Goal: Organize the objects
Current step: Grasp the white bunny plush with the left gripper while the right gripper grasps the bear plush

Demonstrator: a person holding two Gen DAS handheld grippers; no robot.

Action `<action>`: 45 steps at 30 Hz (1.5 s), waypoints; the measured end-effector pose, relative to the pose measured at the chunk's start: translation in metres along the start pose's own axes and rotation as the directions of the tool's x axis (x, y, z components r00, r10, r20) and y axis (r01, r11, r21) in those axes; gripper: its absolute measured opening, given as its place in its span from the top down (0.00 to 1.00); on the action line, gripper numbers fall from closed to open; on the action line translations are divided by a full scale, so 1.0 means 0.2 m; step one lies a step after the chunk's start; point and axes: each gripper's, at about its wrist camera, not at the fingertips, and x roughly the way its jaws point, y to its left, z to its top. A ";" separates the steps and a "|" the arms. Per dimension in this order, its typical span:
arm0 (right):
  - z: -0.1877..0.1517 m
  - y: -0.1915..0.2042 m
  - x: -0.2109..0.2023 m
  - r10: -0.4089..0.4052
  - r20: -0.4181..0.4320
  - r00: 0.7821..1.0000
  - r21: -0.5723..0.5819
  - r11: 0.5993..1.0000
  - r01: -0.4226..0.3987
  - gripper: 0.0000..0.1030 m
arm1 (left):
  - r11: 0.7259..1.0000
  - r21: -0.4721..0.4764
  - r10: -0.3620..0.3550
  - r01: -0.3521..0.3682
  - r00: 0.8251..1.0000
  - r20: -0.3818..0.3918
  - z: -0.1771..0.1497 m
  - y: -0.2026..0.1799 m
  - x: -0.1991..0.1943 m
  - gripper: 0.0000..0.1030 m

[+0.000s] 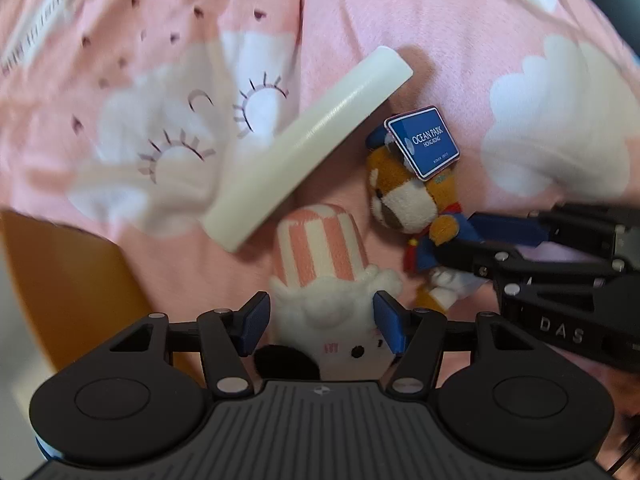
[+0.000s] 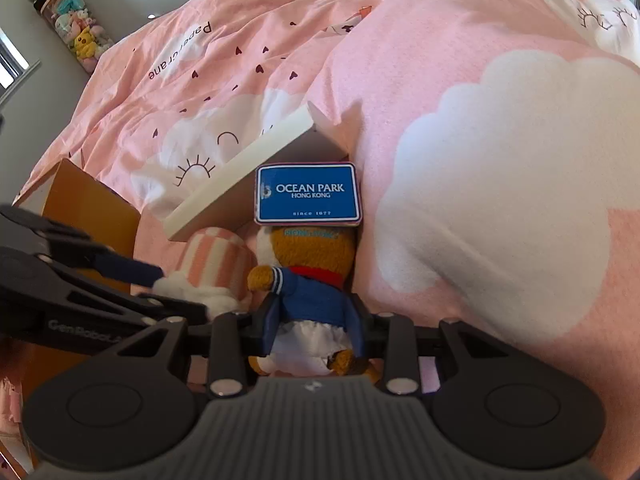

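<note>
**Left wrist view: two plush toys on a pink bed, one gripper spread, one pinching**

Left wrist view looked steeply down on a pink duvet (image 1: pixel 400 32) printed with white clouds. The left gripper (image 1: pixel 320 322) stood with its jaws spread wide, one blue pad on each side of a white plush toy (image 1: pixel 340 312) wearing a pink-and-white striped hat. The pads sat just beside the toy's fluffy sides; with the blur it could not be told whether they brushed the fur, but they were not squeezing it. The toy lay on the duvet, hat pointing away from the camera, its face close to the gripper body.

Just beside it lay a brown plush toy (image 1: pixel 404 200) in a blue sailor jacket, a blue "OCEAN PARK HONG KONG" tag (image 1: pixel 424 142) resting over its head. The right gripper (image 1: pixel 496 248) reached in from the frame's right edge to this toy's lower body.

The right wrist view showed that grip closely: the right gripper (image 2: pixel 316 328) was pinching the brown toy (image 2: pixel 312 256) at the waist, pads pressed into the blue jacket and white trousers. The tag (image 2: pixel 308 194) stood upright against a cream-white board (image 2: pixel 240 176) that leaned tilted on the bedding behind both toys. The striped-hat toy (image 2: pixel 216 264) sat to the left, with the left gripper (image 2: pixel 180 292) at it. An orange-brown box (image 2: pixel 92 204) stood at the bed's left edge.
</note>
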 end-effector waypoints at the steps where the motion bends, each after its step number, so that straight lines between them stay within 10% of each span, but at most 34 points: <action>1: 0.00 0.00 0.00 0.000 0.001 1.000 0.004 1.000 0.000 0.65 | 1.000 -0.017 -0.008 0.008 1.000 0.001 0.00 0.01 0.01 0.31; 26: 0.03 0.05 0.02 0.052 0.014 0.999 -0.117 0.992 -0.050 0.56 | 0.987 -0.152 -0.015 0.045 0.982 0.190 -0.17 0.09 -0.07 0.45; 39: 0.02 0.16 0.09 -0.021 0.013 1.000 -0.216 0.976 0.024 0.49 | 0.985 -0.164 0.016 0.043 0.938 0.346 -0.25 0.03 -0.34 0.66; 40: 0.02 0.16 0.11 -0.033 0.009 0.999 -0.218 0.975 0.034 0.51 | 0.985 -0.166 0.017 0.043 0.937 0.348 -0.26 0.02 -0.34 0.87; 45: 0.00 0.15 0.11 -0.058 0.006 0.998 -0.202 0.978 0.058 0.62 | 0.985 -0.161 0.002 0.059 0.935 0.354 -0.29 0.02 -0.36 0.87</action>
